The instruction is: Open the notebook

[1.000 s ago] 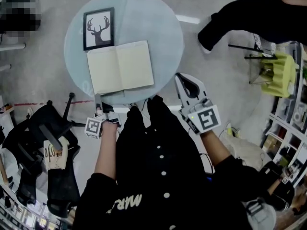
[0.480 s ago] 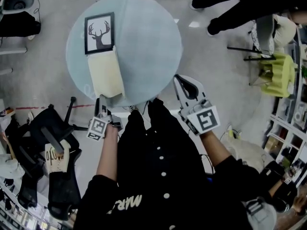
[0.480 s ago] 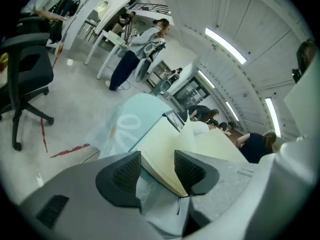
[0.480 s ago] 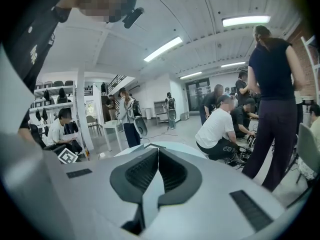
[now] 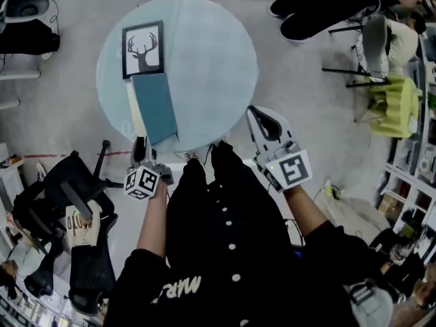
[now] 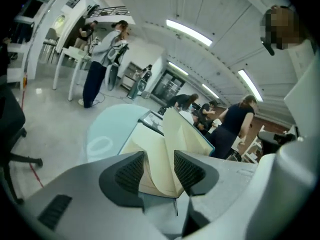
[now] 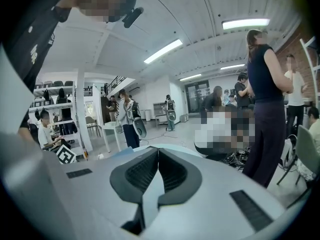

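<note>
The notebook [image 5: 155,107] lies on the round pale-blue table [image 5: 211,60], just below a framed deer picture [image 5: 143,50]. Its teal cover leans over the left half, and a cream strip of pages shows along the left edge. In the left gripper view the notebook [image 6: 160,149] stands half folded, one leaf flat and one raised. My left gripper [image 5: 139,148] hovers at the table's near edge, open [image 6: 159,156], its pads touching nothing. My right gripper [image 5: 262,121] hangs at the table's right edge, shut and empty [image 7: 158,150].
A black office chair [image 5: 68,203] stands left of me. A person's dark legs [image 5: 327,5] reach in at the top right, beside a yellow-green seat [image 5: 395,104]. Shelves line the right edge. Several people stand beyond the table [image 6: 107,129].
The notebook lay flat open a second ago. Its right half has swung over to the left, so the teal cover now faces up. My left gripper has pulled back and rolled.
</note>
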Demonstrator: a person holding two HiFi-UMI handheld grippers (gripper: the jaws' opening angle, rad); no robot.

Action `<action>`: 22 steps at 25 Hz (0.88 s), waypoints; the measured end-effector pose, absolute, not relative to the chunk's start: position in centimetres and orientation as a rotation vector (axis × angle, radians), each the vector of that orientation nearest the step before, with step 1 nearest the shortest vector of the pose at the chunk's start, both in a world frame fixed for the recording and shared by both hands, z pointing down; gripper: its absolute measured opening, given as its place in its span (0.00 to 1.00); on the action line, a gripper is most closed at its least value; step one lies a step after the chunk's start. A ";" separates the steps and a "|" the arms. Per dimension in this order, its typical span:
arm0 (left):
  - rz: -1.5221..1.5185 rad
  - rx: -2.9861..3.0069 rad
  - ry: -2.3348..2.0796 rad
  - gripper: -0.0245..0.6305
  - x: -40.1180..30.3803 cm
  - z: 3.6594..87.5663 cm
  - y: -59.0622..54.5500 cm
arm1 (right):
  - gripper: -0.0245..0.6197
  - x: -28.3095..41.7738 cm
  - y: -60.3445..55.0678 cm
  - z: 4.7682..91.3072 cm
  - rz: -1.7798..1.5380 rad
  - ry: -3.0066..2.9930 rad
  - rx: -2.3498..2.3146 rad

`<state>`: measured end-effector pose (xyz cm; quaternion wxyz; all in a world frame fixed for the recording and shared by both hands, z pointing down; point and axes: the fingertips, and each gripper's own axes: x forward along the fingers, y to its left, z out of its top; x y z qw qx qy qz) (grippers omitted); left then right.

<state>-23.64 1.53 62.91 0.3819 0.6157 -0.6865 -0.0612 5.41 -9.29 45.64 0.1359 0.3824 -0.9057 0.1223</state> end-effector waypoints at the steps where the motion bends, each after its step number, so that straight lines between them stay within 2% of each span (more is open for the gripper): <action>1: -0.133 1.600 -1.749 0.33 -23.3 62.5 1.3 | 0.04 5.4 -9.4 45.4 0.351 -2.626 1.109; 6: -0.060 1.663 -1.767 0.33 -22.4 61.7 0.8 | 0.04 5.5 -9.5 44.6 0.338 -2.631 1.120; 12: 0.272 1.828 -1.979 0.33 -21.8 57.7 0.5 | 0.04 5.6 -9.7 43.9 0.317 -2.640 1.130; 22: 0.191 2.039 -1.706 0.32 -16.6 58.0 -2.3 | 0.04 4.4 -9.3 44.7 0.325 -2.650 1.076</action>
